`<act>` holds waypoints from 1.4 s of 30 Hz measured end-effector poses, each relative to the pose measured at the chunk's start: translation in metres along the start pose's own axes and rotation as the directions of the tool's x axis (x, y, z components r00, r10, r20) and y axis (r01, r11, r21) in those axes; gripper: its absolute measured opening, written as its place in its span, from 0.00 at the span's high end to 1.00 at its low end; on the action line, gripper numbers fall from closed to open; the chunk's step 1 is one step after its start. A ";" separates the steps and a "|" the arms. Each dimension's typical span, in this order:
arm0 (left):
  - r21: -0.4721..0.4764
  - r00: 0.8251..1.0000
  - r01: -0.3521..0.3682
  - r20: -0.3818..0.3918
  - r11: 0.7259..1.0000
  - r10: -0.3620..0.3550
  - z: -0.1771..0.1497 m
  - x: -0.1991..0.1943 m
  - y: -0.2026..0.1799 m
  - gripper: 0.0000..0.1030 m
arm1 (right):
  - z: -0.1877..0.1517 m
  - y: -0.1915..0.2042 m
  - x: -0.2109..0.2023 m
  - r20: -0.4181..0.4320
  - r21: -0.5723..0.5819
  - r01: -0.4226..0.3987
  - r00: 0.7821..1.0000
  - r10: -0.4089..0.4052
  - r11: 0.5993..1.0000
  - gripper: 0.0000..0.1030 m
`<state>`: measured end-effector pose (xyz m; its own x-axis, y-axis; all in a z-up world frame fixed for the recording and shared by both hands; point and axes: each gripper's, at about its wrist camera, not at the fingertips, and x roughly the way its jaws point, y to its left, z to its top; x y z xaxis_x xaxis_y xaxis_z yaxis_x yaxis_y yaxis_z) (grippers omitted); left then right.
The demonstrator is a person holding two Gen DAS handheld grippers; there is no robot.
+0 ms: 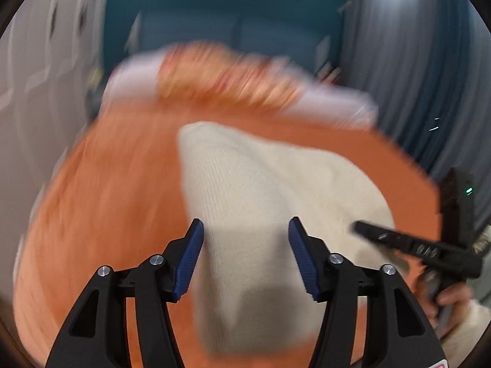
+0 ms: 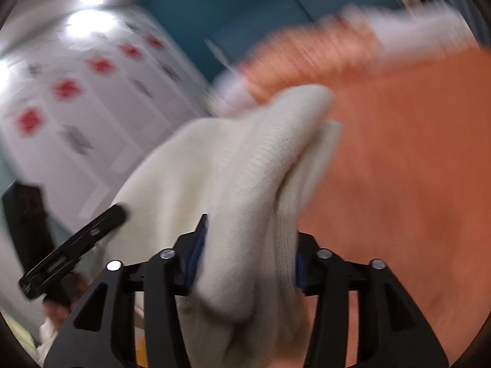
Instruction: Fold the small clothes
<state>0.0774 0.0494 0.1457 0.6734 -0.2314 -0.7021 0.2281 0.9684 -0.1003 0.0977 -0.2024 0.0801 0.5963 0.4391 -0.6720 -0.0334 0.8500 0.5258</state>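
Both views motion-blurred, esp. backgrounds. Cream knit garment (image 1: 260, 202) lies over an orange cloth surface (image 1: 101, 202). At the far edge of the orange there's a blurred orange-and-white pile (image 1: 227, 73), can't tell what it is.

Left wrist view: left gripper (image 1: 245, 230) has its blue pads (image 1: 190, 257) spread wide apart, nothing between them; the cream knit sits beyond and below the gap, not pinched. Right gripper (image 1: 399, 242) shows here only from the side at the right edge, one black finger reaching onto the knit's right edge, a hand (image 1: 451, 300) on its handle below. From this view alone can't tell its jaw state. Grey curtain (image 1: 414, 76) at right and teal wall (image 1: 214, 15) behind, seen only here.

Right wrist view: right gripper (image 2: 250, 233) is clamped on a bunched fold of the cream knit garment (image 2: 233, 168); fabric fills the gap, drapes over both pads and hides the right one almost fully. Knit rises from the jaws to a peak up and right, against the orange cloth surface (image 2: 399, 168) on the right. Left gripper (image 2: 76, 242) enters from the lower left, one black finger tip touching or just beside the knit's left edge; can't tell which. White wall panel with red marks (image 2: 67, 92) at left, visible only in this view.
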 end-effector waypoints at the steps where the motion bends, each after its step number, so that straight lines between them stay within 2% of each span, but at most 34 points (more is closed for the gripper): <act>1: -0.027 0.998 -0.039 -0.052 0.999 0.037 -0.017 0.016 0.012 0.51 | -0.013 -0.012 0.012 -0.030 0.020 0.067 0.997 -0.066 0.998 0.57; 2: -0.067 0.992 -0.057 -0.114 0.996 0.049 -0.043 0.032 0.028 0.55 | -0.031 -0.024 0.018 -0.050 0.052 0.082 0.996 -0.080 0.995 0.60; 3: -0.095 0.991 -0.047 -0.128 0.994 0.035 -0.056 0.034 0.036 0.55 | -0.041 -0.029 0.016 -0.048 0.071 0.069 0.997 -0.066 0.995 0.61; 6: -0.160 0.993 -0.025 -0.119 0.987 0.006 -0.082 0.023 0.046 0.54 | -0.058 -0.029 -0.003 -0.037 0.066 0.106 0.994 -0.104 0.992 0.61; 8: -0.156 0.993 -0.036 -0.116 0.987 0.018 -0.079 0.021 0.040 0.54 | -0.055 -0.015 -0.009 -0.020 -0.024 0.162 0.987 -0.162 0.987 0.61; 11: -0.153 0.996 -0.014 -0.087 0.988 0.001 -0.066 0.018 0.023 0.52 | -0.043 0.010 -0.009 0.013 -0.127 0.223 0.975 -0.223 0.966 0.61; 13: -0.140 0.995 -0.023 -0.098 0.990 0.010 -0.063 0.023 0.013 0.52 | -0.040 0.021 0.001 0.008 -0.161 0.221 0.975 -0.223 0.962 0.61; 16: -0.102 0.988 -0.071 -0.145 0.992 0.055 -0.067 0.037 0.003 0.52 | -0.041 0.026 0.033 -0.045 -0.245 0.291 0.949 -0.311 0.925 0.61; 18: -0.103 0.982 -0.080 -0.178 0.991 0.061 -0.072 0.048 0.002 0.52 | -0.043 0.016 0.053 -0.074 -0.270 0.321 0.933 -0.352 0.908 0.62; 20: -0.118 0.980 -0.078 -0.189 0.990 0.055 -0.075 0.050 0.002 0.52 | -0.041 0.007 0.055 -0.103 -0.242 0.299 0.938 -0.331 0.923 0.62; 23: -0.103 0.978 -0.106 -0.192 0.989 0.085 -0.081 0.052 0.002 0.52 | -0.030 0.011 0.049 -0.067 -0.237 0.298 0.944 -0.322 0.925 0.62; 25: -0.082 0.969 -0.149 -0.213 0.985 0.129 -0.085 0.060 0.002 0.52 | -0.031 0.009 0.065 -0.089 -0.284 0.323 0.929 -0.360 0.903 0.61; 27: -0.050 0.955 -0.197 -0.236 0.979 0.180 -0.091 0.073 0.001 0.52 | -0.032 0.007 0.070 -0.090 -0.288 0.332 0.924 -0.371 0.898 0.57; 29: -0.026 0.951 -0.223 -0.226 0.974 0.212 -0.093 0.070 -0.005 0.52 | -0.027 0.017 0.066 -0.077 -0.263 0.347 0.923 -0.378 0.900 0.57; 31: -0.028 0.949 -0.231 -0.226 0.972 0.219 -0.094 0.064 -0.009 0.51 | -0.036 0.024 0.045 -0.034 -0.251 0.362 0.923 -0.382 0.898 0.56; 32: -0.041 0.950 -0.230 -0.225 0.972 0.215 -0.096 0.060 -0.011 0.49 | -0.040 0.025 0.036 -0.019 -0.246 0.364 0.925 -0.380 0.898 0.55; 35: -0.107 0.958 -0.211 -0.217 0.972 0.185 -0.107 0.051 -0.015 0.38 | -0.066 0.028 0.009 0.058 -0.235 0.390 0.920 -0.388 0.890 0.34; 37: -0.134 0.962 -0.220 -0.196 0.966 0.192 -0.116 0.045 -0.020 0.36 | -0.085 0.030 -0.004 0.124 -0.244 0.428 0.904 -0.410 0.870 0.26; 39: -0.128 0.961 -0.237 -0.179 0.963 0.212 -0.125 0.041 -0.029 0.32 | -0.101 0.029 -0.012 0.176 -0.249 0.455 0.890 -0.422 0.855 0.13; 42: -0.078 0.959 -0.236 -0.176 0.969 0.220 -0.140 0.043 -0.045 0.32 | -0.122 0.021 -0.016 0.198 -0.255 0.486 0.872 -0.447 0.836 0.10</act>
<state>-0.0022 0.0088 0.0208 0.5722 0.0072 -0.8201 0.0070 0.9999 0.0137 -0.0110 -0.1562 0.0384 0.6937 -0.0547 -0.7182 0.0578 0.9981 -0.0202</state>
